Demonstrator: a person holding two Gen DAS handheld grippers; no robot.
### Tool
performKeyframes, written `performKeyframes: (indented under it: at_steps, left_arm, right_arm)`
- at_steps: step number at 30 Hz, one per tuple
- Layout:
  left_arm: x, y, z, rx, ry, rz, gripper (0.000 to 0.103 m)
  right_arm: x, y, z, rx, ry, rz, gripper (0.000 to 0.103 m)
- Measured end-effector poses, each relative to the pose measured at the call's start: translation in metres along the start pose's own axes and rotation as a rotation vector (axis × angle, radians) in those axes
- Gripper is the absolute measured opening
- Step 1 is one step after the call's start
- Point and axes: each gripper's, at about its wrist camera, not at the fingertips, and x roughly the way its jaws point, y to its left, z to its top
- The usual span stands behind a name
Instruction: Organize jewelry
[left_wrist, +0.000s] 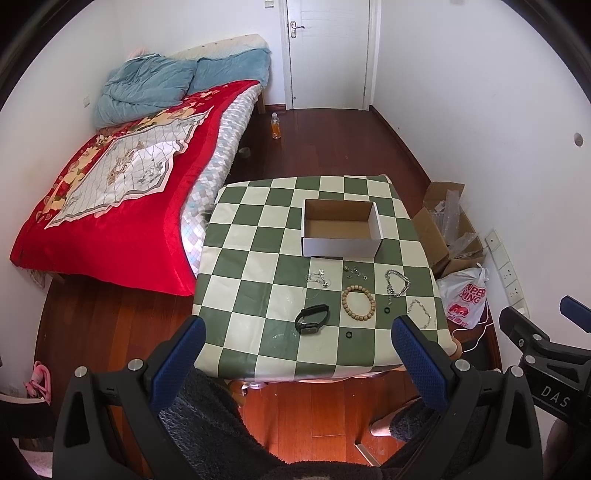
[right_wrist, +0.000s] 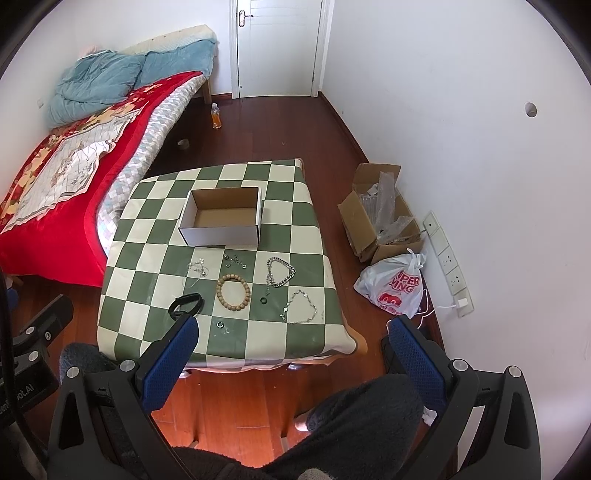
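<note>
An open, empty white cardboard box (left_wrist: 340, 227) (right_wrist: 221, 216) stands on the green-and-cream checked table (left_wrist: 255, 266) (right_wrist: 306, 236). In front of it lie a wooden bead bracelet (left_wrist: 358, 300) (right_wrist: 233, 288), a black wristband (left_wrist: 312, 319) (right_wrist: 185, 304), a thick silver chain (left_wrist: 397, 282) (right_wrist: 280, 273), a thin silver bracelet (left_wrist: 420, 313) (right_wrist: 301, 306), a fine necklace (left_wrist: 319, 278) (right_wrist: 197, 269), small earrings (left_wrist: 354, 271) (right_wrist: 233, 259) and small dark rings (left_wrist: 348, 335) (right_wrist: 220, 324). My left gripper (left_wrist: 297, 332) and right gripper (right_wrist: 291, 330) are open and empty, held above the table's near edge.
A bed with a red cover (left_wrist: 110, 199) (right_wrist: 48, 177) lies left of the table. A brown carton (left_wrist: 443, 225) (right_wrist: 380, 218) and a white plastic bag (left_wrist: 463, 299) (right_wrist: 393, 286) sit on the wooden floor at right. A bottle (left_wrist: 276, 126) stands near the door (left_wrist: 328, 51).
</note>
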Motion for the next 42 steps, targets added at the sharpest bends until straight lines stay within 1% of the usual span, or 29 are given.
performKeyframes:
  at_steps: [30,32,35,38,42]
  left_arm:
    - [-0.002,-0.007,0.004,0.000,-0.002,0.003,0.103]
    - [-0.002,-0.004,0.002,-0.002,-0.006,0.004,0.103]
    - [0.005,-0.001,0.015,-0.010,-0.018,0.038,0.103]
    - [0.023,0.004,0.034,-0.021,-0.038,0.102,0.103]
    - [0.066,0.010,0.056,-0.025,-0.022,0.184,0.103]
  right_arm:
    - [-0.004,-0.003,0.007,0.002,-0.010,0.004,0.103]
    - [-0.005,-0.001,0.001,0.004,-0.014,0.005,0.103]
    - [0.000,-0.003,0.004,0.013,-0.012,0.009,0.103]
    - [0.010,-0.008,0.006,0.040,-0.011,0.010,0.103]
    - [0.036,-0.024,0.014,0.105,-0.009,-0.004,0.103]
